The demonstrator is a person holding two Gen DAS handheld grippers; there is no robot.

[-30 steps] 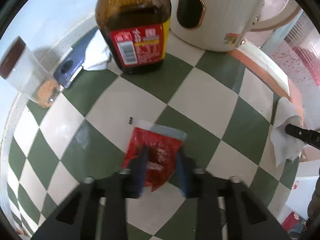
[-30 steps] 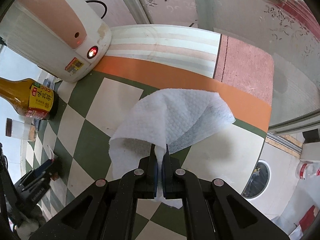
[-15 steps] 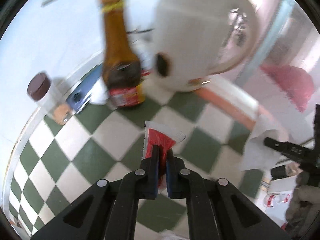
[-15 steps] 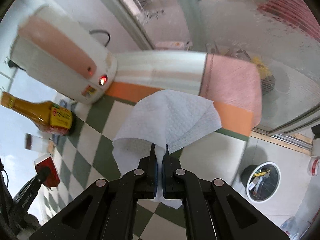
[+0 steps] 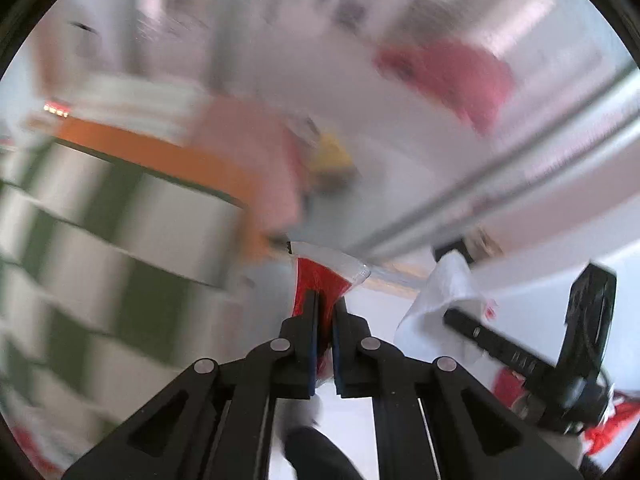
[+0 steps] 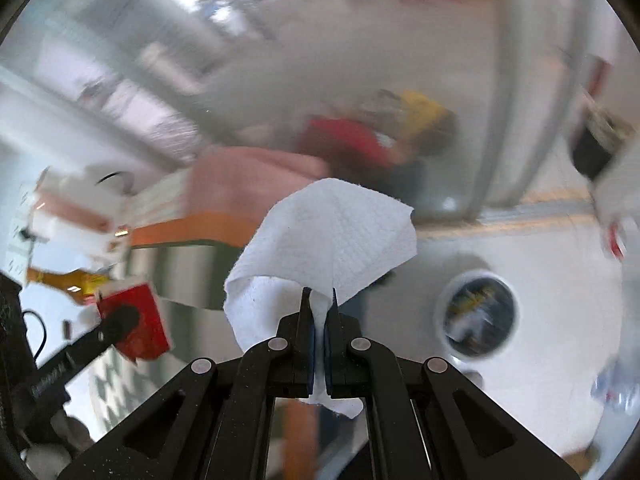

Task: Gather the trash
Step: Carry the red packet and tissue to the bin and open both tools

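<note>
Both grippers off the desk, each clamped on a piece of trash.

Left gripper (image 5: 325, 312) jaws pressed together on a red sauce packet (image 5: 320, 284), held upright in the air with its clear top edge splayed above the fingertips; same packet seen from the right wrist view (image 6: 138, 320) at lower left, pinched by the black finger. Right gripper (image 6: 320, 308) jaws clamped on a white paper towel (image 6: 328, 236), folded and fanning out above the fingertips, a tail hanging below between the arms; also visible in the left wrist view (image 5: 444, 292), just right of the packet. Checkered green-and-white desk (image 5: 80, 232) with an orange edge off to the left, heavily blurred. Round bin (image 6: 478, 314) with trash inside on the floor, lower right of the towel. Brown bottle (image 6: 68, 280) blurred at far left.
</note>
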